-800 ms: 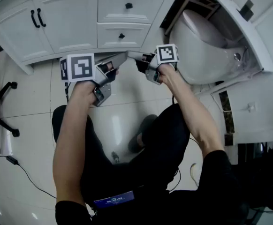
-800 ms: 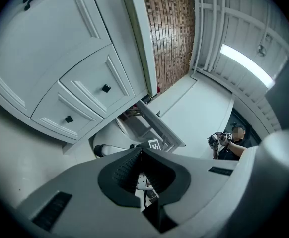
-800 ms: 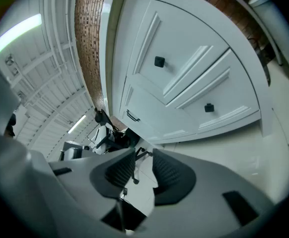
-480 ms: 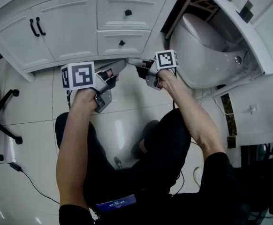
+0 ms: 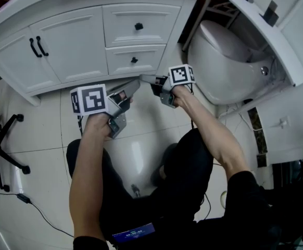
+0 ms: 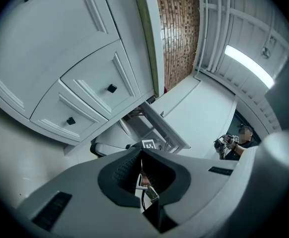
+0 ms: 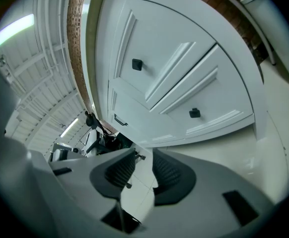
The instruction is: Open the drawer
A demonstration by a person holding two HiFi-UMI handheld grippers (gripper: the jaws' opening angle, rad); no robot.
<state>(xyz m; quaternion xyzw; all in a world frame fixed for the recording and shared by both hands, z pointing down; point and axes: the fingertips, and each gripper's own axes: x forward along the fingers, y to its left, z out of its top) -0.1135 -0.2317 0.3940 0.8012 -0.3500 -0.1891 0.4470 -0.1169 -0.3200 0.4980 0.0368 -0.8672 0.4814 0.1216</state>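
The white cabinet (image 5: 63, 51) is standing closed, with the upper drawer (image 5: 159, 27) and lower drawer (image 5: 117, 62) both sitting flush in its right half. The left gripper (image 5: 136, 82) and right gripper (image 5: 143, 78) are hovering just below the cabinet's base, each with its jaws together on nothing. To open a drawer, one gripper is probably needing to spread its jaws, rise level with a black knob (image 5: 134, 60), clamp squarely and pull straight out from the cabinet's face.
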